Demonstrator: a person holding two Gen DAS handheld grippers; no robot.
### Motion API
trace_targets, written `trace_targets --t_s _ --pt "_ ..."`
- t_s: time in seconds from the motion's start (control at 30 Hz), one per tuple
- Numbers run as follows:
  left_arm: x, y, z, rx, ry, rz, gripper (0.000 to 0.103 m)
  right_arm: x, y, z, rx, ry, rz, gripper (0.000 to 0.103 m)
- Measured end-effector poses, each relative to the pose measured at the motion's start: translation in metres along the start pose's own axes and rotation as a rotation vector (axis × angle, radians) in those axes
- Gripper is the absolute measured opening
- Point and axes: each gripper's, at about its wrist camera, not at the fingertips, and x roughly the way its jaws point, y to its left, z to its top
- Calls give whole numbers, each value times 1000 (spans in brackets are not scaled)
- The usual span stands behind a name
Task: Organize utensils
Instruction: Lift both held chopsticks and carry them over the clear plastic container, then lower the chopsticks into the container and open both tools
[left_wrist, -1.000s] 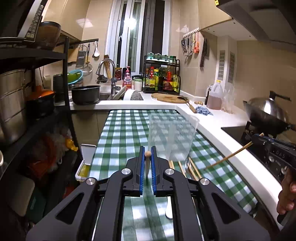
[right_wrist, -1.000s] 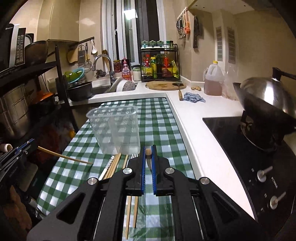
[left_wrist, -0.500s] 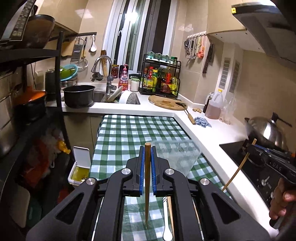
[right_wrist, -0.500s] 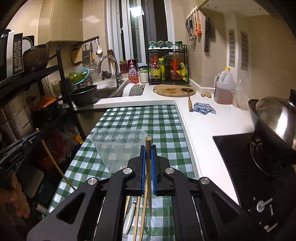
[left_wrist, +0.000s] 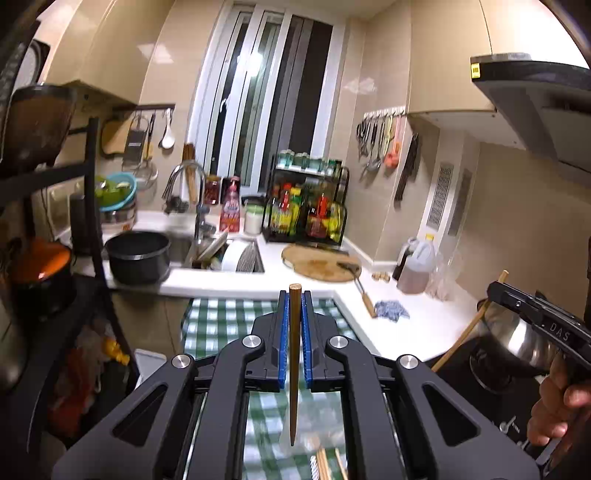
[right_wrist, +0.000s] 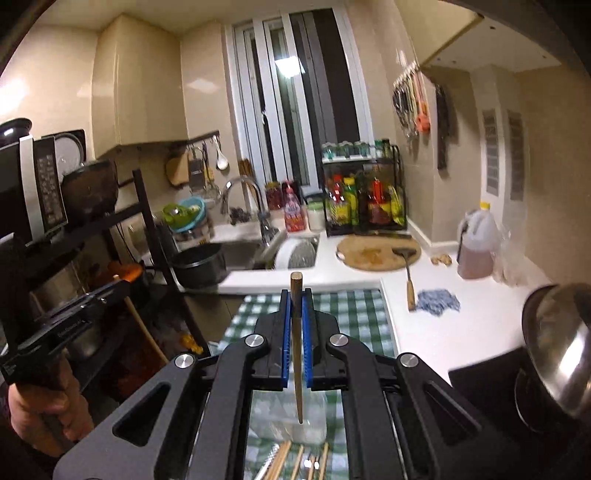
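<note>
Both grippers have tipped further upward since half a second ago, so each camera now sees more wall and window and less of the green-and-white checked surface (left_wrist: 221, 317). The left gripper (left_wrist: 294, 306) has its blue-padded fingers (left_wrist: 283, 332) closed narrowly on a brown wooden chopstick (left_wrist: 294, 362) that runs lengthwise between them, blunt end forward and tapered tip hanging back toward the camera. The right gripper (right_wrist: 296, 306) pinches a second wooden chopstick (right_wrist: 297, 354) the same way. Under each gripper sits the clear plastic container (right_wrist: 310, 424), blurred, with the remaining loose chopsticks and cutlery (right_wrist: 295, 461) lying on the checked cloth just beside it. In the left view the right gripper appears at the right edge, its chopstick slanting down in front of the steel wok (left_wrist: 517, 332).
</note>
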Motion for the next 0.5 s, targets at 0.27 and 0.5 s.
trace_targets --t_s 0.27,0.5 --pt "30 -4 3 -22 -17 -50 6 42 5 -14 11 12 13 6" --pt "74 0 -38 -31 80 -69 6 81 -8 -57 37 85 7 6"
